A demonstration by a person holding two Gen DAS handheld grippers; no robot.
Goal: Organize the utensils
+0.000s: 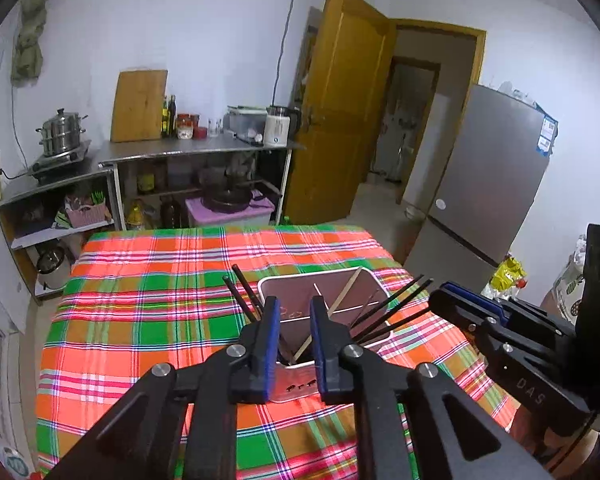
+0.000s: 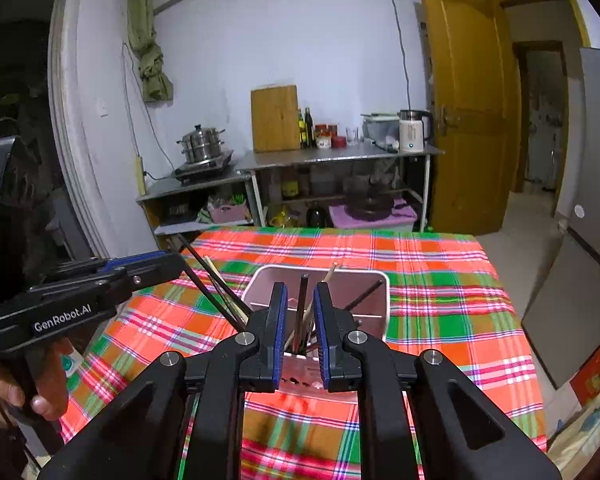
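Observation:
A pale pink utensil holder [image 1: 364, 276] [image 2: 374, 280] with inner dividers stands on the plaid tablecloth. Black chopsticks [image 1: 242, 288] lean out of its left side, more black chopsticks [image 1: 396, 308] fan out on its right, and a wooden chopstick [image 1: 345, 291] leans inside. My left gripper [image 1: 294, 304] hovers just above the holder's near edge, jaws a narrow gap apart, nothing between them. My right gripper [image 2: 300, 292] stands over the near edge too, slightly open; a black chopstick [image 2: 302, 300] in the holder shows through the gap, untouched. Each gripper appears in the other's view [image 1: 438, 296] [image 2: 174, 262].
The plaid-covered table [image 2: 440, 264] has bare cloth on all sides of the holder. A person's hand [image 2: 20, 396] grips the left tool. Behind stand steel shelves [image 1: 196, 152] with pots and bottles, a wooden door [image 1: 340, 120] and a grey fridge [image 1: 488, 176].

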